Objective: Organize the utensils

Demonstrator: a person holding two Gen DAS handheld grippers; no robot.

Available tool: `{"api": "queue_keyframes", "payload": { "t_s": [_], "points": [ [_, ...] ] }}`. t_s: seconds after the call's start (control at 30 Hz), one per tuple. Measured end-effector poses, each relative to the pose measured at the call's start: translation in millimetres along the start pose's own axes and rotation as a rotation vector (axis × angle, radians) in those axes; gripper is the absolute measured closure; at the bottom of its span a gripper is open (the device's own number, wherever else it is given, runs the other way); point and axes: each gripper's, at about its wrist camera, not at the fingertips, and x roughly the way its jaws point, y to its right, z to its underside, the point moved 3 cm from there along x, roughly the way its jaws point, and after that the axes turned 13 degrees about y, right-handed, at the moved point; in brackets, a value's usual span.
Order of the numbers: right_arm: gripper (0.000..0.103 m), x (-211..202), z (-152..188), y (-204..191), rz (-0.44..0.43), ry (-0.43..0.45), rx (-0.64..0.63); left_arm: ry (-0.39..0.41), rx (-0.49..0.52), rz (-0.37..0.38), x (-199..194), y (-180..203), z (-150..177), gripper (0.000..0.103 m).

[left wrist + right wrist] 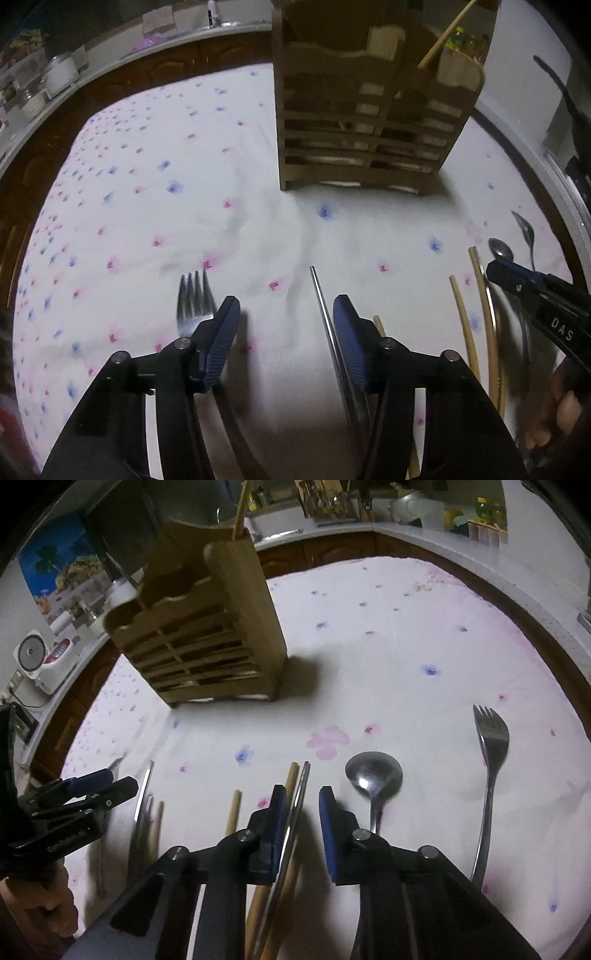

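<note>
A wooden slatted utensil holder (369, 122) stands on the flowered tablecloth, with one wooden chopstick (445, 35) standing in it; it also shows in the right wrist view (207, 635). My left gripper (286, 306) is open and empty, low over the cloth, between a steel fork (194, 301) and a metal chopstick (325, 314). My right gripper (303, 794) is open, with a metal chopstick (299, 797) and a wooden chopstick (290, 779) lying by its left finger. A spoon (373, 775) and a fork (491, 746) lie to its right.
Wooden chopsticks (476, 295) and spoons (500, 251) lie at the right of the left wrist view, under the other gripper (532, 291). More chopsticks (232, 812) lie left in the right wrist view. Kitchen counters with a rice cooker (40, 661) surround the table.
</note>
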Motion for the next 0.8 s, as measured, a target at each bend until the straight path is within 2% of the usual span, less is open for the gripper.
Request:
{"api": "queue_keyframes", "payload": {
  "t_s": [0.07, 0.3, 0.4, 0.47, 0.53, 0.63, 0.8],
  "points": [
    [0.088, 8, 1, 1, 0.009, -0.025, -0.012, -0.031, 0.002, 0.015, 8, 1, 2, 0.056],
    [0.089, 20, -7, -5, 0.012, -0.039, -0.059, -0.028, 0.035, 0.007, 14, 6, -2, 0.057],
    [0.089, 23, -8, -9, 0.023, -0.039, -0.091, -0.012, 0.062, 0.022, 14, 11, -2, 0.069],
    [0.089, 23, -7, -13, 0.032, -0.032, -0.114, -0.002, 0.078, 0.027, 14, 15, -2, 0.084],
    [0.094, 23, -7, -12, 0.037, -0.026, -0.114, 0.008, 0.093, 0.025, 13, 18, -2, 0.094],
    [0.096, 23, -8, -7, 0.026, -0.023, -0.073, 0.018, 0.097, 0.016, 13, 19, -2, 0.097],
    [0.098, 9, -11, -7, -0.039, 0.003, 0.000, 0.027, -0.015, 0.090, 1, 1, -5, 0.099]
  ]
}}
